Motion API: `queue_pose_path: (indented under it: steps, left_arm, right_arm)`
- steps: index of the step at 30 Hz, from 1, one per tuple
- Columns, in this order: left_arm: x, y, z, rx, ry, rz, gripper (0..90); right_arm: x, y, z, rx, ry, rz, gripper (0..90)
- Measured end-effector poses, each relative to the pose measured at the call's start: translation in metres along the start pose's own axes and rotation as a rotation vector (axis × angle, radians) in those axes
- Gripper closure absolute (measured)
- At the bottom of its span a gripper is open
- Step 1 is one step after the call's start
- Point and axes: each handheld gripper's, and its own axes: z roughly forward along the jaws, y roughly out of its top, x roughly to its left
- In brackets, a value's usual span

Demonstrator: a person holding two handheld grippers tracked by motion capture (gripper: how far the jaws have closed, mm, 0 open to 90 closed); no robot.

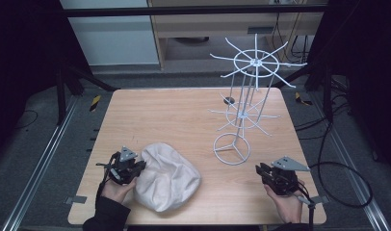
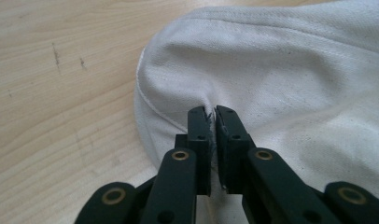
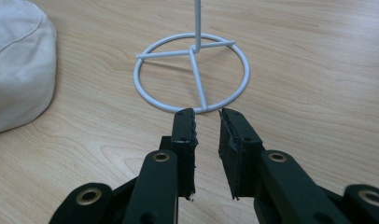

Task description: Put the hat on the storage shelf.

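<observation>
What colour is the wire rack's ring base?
White, on the rack's ring base; the right gripper view shows it best.

Cloth, wire and wood under my grippers.

The hat (image 2: 290, 70) my left gripper (image 2: 213, 116) pinches is off-white woven cloth, matt, with raised stitched seams and a soft crumpled surface (a few tiny dark specks on it). My table (image 3: 318, 70) is pale wood-grain, smooth with a low sheen and faint scuffs. The rack (image 3: 192, 74) is thin wire with a smooth white coating, slightly glossy. My right gripper (image 3: 207, 120) has matt black jaws, rough frayed pads and brass-coloured rivets.
</observation>
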Motion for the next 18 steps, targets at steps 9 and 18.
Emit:
queue_pose_path:
  steps: [9,18]
  left_arm:
    - [-0.022,0.007,-0.039,-0.135,-0.150,0.103,86.5]
    - [-0.075,-0.012,-0.040,-0.020,-0.361,0.219,89.8]
  right_arm:
    - [-0.002,0.000,-0.004,-0.008,0.002,0.009,74.8]
    - [-0.001,0.000,-0.004,-0.004,0.013,0.001,80.2]
